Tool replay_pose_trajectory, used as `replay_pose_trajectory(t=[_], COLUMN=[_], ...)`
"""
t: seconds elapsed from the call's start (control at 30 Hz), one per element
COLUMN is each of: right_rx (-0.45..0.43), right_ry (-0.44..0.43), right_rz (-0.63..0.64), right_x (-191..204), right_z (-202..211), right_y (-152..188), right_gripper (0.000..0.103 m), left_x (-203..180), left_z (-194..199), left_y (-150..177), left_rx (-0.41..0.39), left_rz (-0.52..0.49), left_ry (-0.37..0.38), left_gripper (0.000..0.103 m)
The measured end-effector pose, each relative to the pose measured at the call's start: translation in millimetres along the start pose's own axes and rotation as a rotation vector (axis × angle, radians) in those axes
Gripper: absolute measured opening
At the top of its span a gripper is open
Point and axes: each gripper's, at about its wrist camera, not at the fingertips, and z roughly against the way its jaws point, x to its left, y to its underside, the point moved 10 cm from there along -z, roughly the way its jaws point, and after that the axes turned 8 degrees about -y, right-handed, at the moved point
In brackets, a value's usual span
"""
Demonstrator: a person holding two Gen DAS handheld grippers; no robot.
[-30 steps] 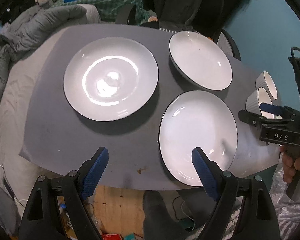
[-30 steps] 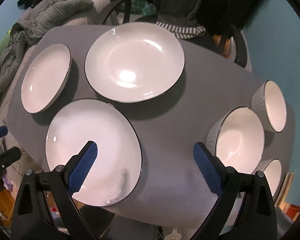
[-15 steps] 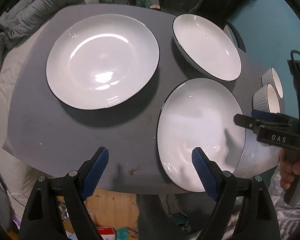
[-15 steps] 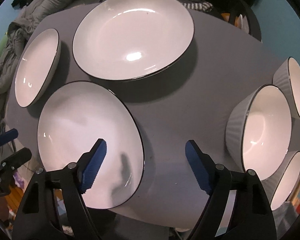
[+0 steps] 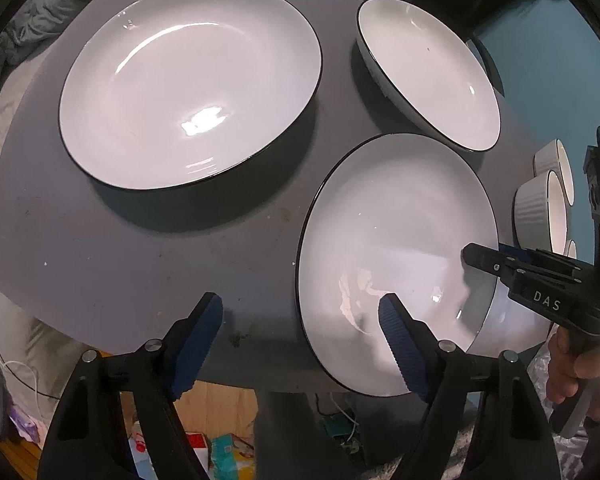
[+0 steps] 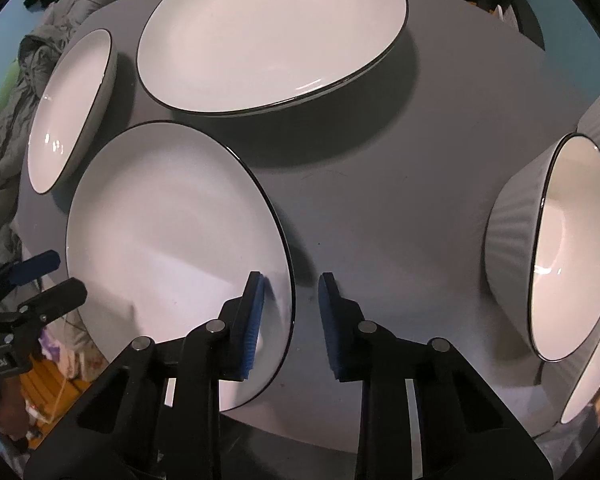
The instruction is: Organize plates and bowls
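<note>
Three white plates with black rims lie on a grey table [image 5: 140, 248]: a large one [image 5: 188, 88] at the back left, a deeper one [image 5: 428, 68] at the back right, and a near plate [image 5: 392, 240] at the front edge. My left gripper [image 5: 300, 340] is open, its right finger over the near plate's front. My right gripper [image 6: 290, 320] is partly closed astride the near plate's [image 6: 172, 240] right rim, one finger over the plate and one outside; it also shows in the left wrist view [image 5: 496, 258].
Ribbed white bowls [image 6: 556, 240] stand at the table's right end, also seen in the left wrist view [image 5: 540, 212]. Grey bedding [image 5: 24, 28] lies beyond the left side. The floor with clutter shows below the table's front edge [image 5: 204, 448].
Both grippers have moved forward and down toward the near plate. The right gripper's jaws have narrowed and now straddle the plate's right rim.
</note>
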Motion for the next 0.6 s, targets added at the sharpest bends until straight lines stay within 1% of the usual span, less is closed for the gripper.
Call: replay_pose_trajectory(t=[0.1,0.17,0.2,0.27,0.43,0.5,0.6], right_rx=[0.006,0.010,0.013,0.024,0.029,0.031,0.036], right_ry=[-0.016,-0.028,-0.034,-0.044,-0.038,-0.029,-0.026], right_rz=[-0.007,-0.013,-0.016,-0.019,0.005,0.021,0.032], right_x=[0,-2,-7,-3,-1,4,7], right_z=[-1,-3,-3,-2,-5,-10,-13], right_y=[2,-2,-5,-9,-13,-17,-20], right_gripper=[0.028,0.028,0.028,0.028,0.028,0.027,0.027], left_x=[6,7,8,11,12,13,13], left_z=[0,-1,-1,-2,-6,-7,-9], left_y=[0,-1,-2,-1,-2,-3,0], left_rx=[0.008,0.012,0.012,0.016,0.023,0.032,0.040], left_rz=[-0.001,0.008,0.008,-0.001,-0.015,-0.013,-0.020], left_ry=[-0.011,-0.012,-0.010,-0.019,-0.033,-0.037,-0.036], left_gripper=[0.073,0.071,0.068,0.065,0.054,0.042,0.032])
